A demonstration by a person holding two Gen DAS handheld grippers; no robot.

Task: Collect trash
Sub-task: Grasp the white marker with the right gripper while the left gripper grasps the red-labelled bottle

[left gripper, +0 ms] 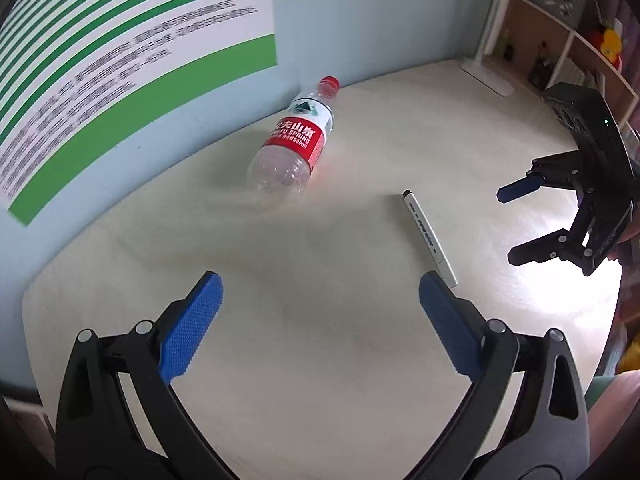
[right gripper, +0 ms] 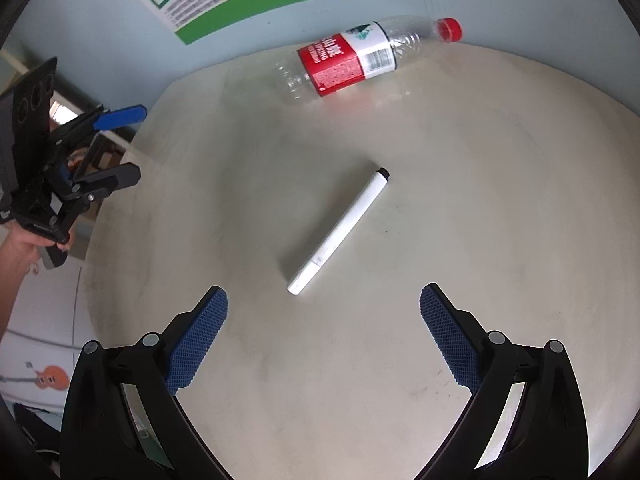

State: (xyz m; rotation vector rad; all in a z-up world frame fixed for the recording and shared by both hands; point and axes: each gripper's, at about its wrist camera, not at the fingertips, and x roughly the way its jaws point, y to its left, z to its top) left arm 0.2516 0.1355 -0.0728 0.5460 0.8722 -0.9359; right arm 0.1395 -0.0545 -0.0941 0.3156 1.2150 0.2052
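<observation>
An empty clear plastic bottle (left gripper: pixel 294 140) with a red label and red cap lies on its side on the pale round table (left gripper: pixel 320 360), near the wall. It also shows in the right wrist view (right gripper: pixel 352 60). A white marker pen (left gripper: pixel 430 236) lies on the table; in the right wrist view the pen (right gripper: pixel 340 232) lies just ahead of the fingers. My left gripper (left gripper: pixel 320 292) is open and empty above the table, also seen in the right wrist view (right gripper: pixel 128 144). My right gripper (right gripper: pixel 324 300) is open and empty, also seen in the left wrist view (left gripper: pixel 508 224).
A green and white poster (left gripper: pixel 120 60) hangs on the pale blue wall behind the table. A white lamp base (left gripper: pixel 486 76) stands at the table's far edge. A shelf unit (left gripper: pixel 568 40) with small items stands beyond it.
</observation>
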